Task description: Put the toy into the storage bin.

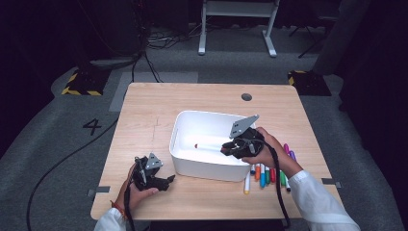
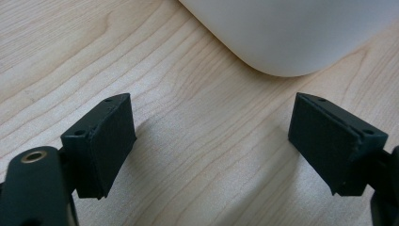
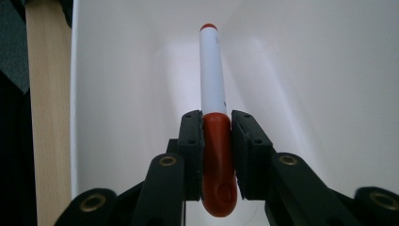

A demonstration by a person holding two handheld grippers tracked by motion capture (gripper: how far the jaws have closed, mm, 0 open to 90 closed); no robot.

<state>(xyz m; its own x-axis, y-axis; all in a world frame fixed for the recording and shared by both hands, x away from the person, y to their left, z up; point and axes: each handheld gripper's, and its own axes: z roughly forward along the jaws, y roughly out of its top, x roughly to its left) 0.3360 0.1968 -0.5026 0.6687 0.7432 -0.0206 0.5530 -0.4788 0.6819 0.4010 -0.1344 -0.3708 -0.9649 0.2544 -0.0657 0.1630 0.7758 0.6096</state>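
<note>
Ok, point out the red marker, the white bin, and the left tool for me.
red marker (image 3: 216, 155): right gripper view, on its red cap.
white bin (image 1: 204, 166): high view, on its near outer wall.
left tool (image 2: 211, 141): left gripper view, midway between its open tips.

The left hand (image 1: 139, 190) comes in from the near left, wrapped around the left gripper (image 1: 169, 180), which sits low at the near left with its tips pointing right. In the left gripper view its two black jaws stand wide apart with nothing between the pads (image 2: 110, 141). The right forearm, in a white sleeve (image 1: 320, 204), reaches in from the near right and angles toward the middle. The right hand (image 1: 267, 149) holds the right gripper (image 1: 226, 149) raised, pointing left. In the right gripper view its jaws are closed tight on the red marker (image 3: 214, 136), clamping its red cap.
</note>
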